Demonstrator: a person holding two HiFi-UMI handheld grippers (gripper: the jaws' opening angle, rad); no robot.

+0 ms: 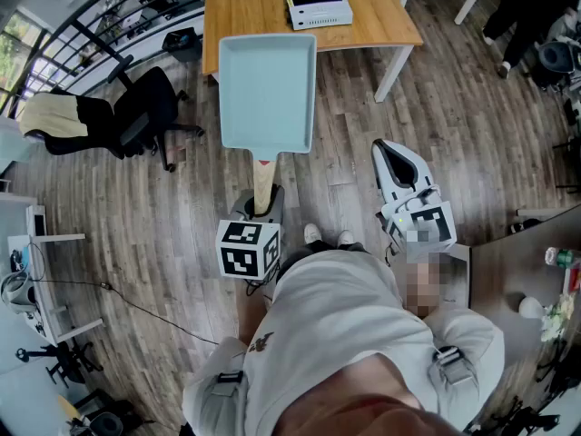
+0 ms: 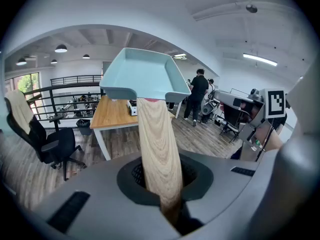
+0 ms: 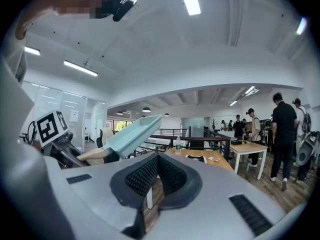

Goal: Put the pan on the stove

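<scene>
My left gripper (image 1: 263,203) reached ahead, pinching the pale-blue rectangular pan (image 1: 268,89) by its wooden handle (image 1: 262,180), pan face-up; right gripper (image 1: 385,150) pressed together, empty.

Open-plan office. A wooden table (image 1: 254,12) with white legs stands on a wood-plank floor (image 1: 182,207). Left of the table are a black swivel chair (image 1: 145,107) and a black metal balustrade (image 1: 82,34). Beyond the table stand people (image 2: 199,91), and above it run ceiling strip lights (image 2: 259,59).
</scene>
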